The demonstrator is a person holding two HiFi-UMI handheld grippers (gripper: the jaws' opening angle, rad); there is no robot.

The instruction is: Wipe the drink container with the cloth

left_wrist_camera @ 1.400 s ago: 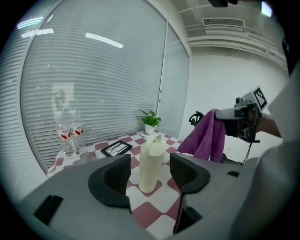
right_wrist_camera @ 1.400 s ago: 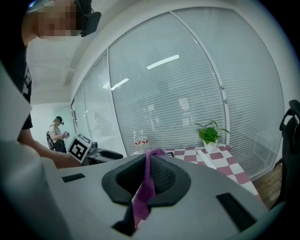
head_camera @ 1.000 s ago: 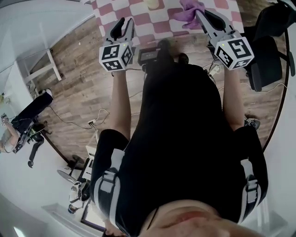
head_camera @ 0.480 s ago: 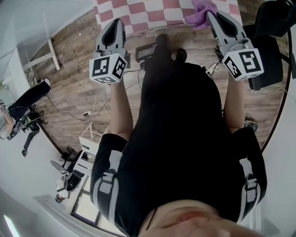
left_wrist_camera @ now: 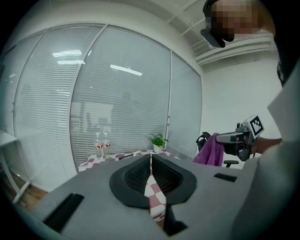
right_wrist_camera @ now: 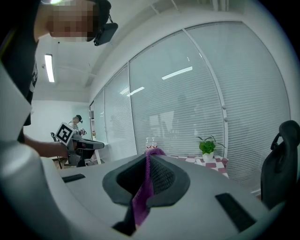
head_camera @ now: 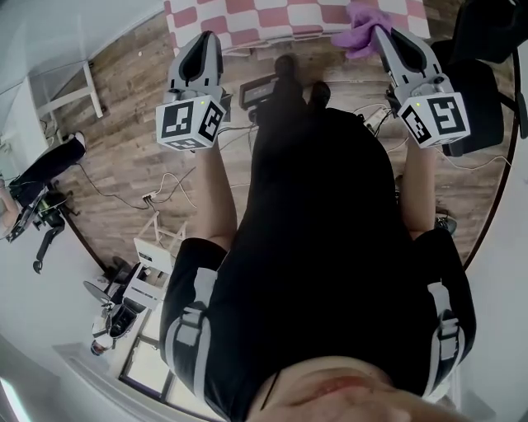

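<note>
Right hand-held gripper (right_wrist_camera: 149, 155) pinches just a thin cloth (head_camera: 355, 33) fold; I expect slip mid-wipe. Left hand-held gripper (left_wrist_camera: 150, 159) closed on nothing, so drink bottles (left_wrist_camera: 101, 144) far ahead on bench (head_camera: 247, 21) may topple unbraced.

Checkered table (head_camera: 247, 21), potted plant (left_wrist_camera: 159, 140), office chair (right_wrist_camera: 281, 159)

My right tongs (head_camera: 378, 35) clamp a crumpled purple cloth (head_camera: 356, 25) at the edge of the pink-checked table (head_camera: 264, 16). My left tongs (head_camera: 206, 41) hover nearby.

Far beyond the left gripper (left_wrist_camera: 151, 158), two bottles (left_wrist_camera: 101, 144) are too small to make out; the desk (head_camera: 247, 16) ahead of it is cut off by the head view's edge.
</note>
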